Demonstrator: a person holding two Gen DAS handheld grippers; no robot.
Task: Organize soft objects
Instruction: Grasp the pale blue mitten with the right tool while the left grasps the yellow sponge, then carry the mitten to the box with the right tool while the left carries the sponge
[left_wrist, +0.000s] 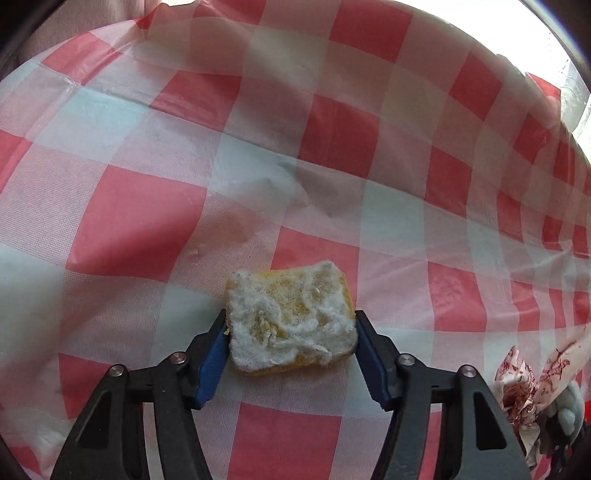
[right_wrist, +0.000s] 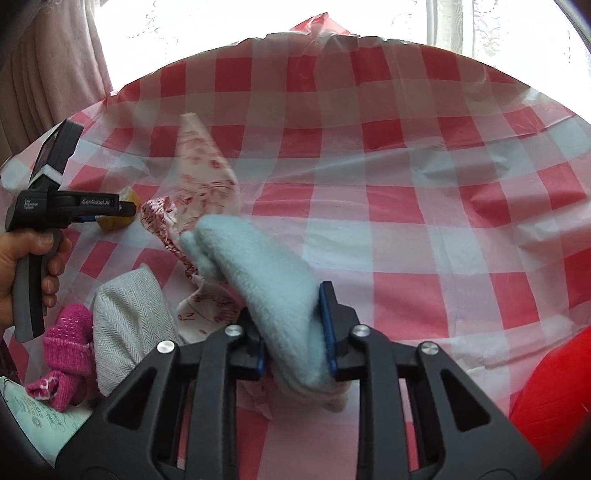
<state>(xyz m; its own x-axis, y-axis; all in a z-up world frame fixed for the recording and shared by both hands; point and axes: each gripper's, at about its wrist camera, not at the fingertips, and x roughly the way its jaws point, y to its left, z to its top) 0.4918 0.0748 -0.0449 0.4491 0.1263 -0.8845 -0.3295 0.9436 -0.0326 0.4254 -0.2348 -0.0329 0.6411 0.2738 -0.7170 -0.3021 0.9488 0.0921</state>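
sponge (left_wrist: 291, 317) on tablecloth (left_wrist: 147, 221), printed cloth (left_wrist: 517, 384) to its right

Bare checked tablecloth (right_wrist: 424, 206) ahead, right; soft pile (right_wrist: 125, 317) blocks left

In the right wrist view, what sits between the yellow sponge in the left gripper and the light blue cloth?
The red-printed white fabric, crumpled on the checked tablecloth, lies between the sponge and the light blue cloth; right wrist view.

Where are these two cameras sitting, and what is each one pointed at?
Left wrist: on the left tongs, looking along them at a yellow sponge they grip above the checked tablecloth.
Right wrist: on the right tongs, gripping a pale blue cloth; the person's left hand shows.
Shared: sponge, tablecloth, patterned cloth.
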